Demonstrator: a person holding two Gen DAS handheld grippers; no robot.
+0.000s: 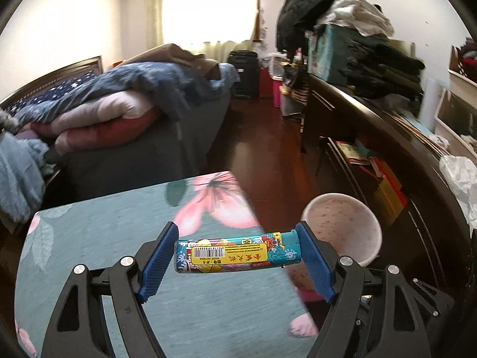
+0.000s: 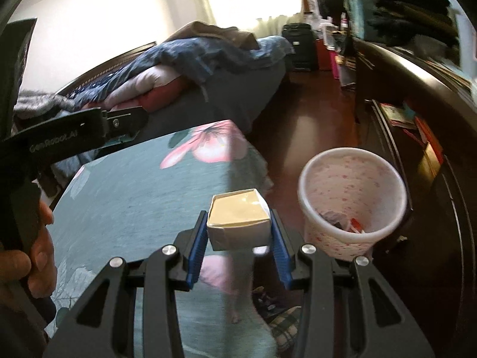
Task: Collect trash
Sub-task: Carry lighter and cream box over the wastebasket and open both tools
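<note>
My left gripper (image 1: 237,253) is shut on a teal patterned lighter (image 1: 237,252) with a yellow label, held crosswise between the blue pads above the table's right edge. My right gripper (image 2: 240,228) is shut on a small white open box (image 2: 238,219), held above the table's right edge. A pink speckled trash bin (image 2: 351,197) stands on the floor just right of the table, with some scraps at its bottom; it also shows in the left wrist view (image 1: 342,229), right of the lighter. The left gripper's body (image 2: 74,131) shows at the left of the right wrist view.
A table with a teal floral cloth (image 1: 119,253) lies under both grippers. A bed (image 1: 119,113) piled with quilts stands behind it. A dark cabinet (image 1: 387,137) loaded with clothes and boxes runs along the right. Red-brown wooden floor (image 1: 262,149) lies between them.
</note>
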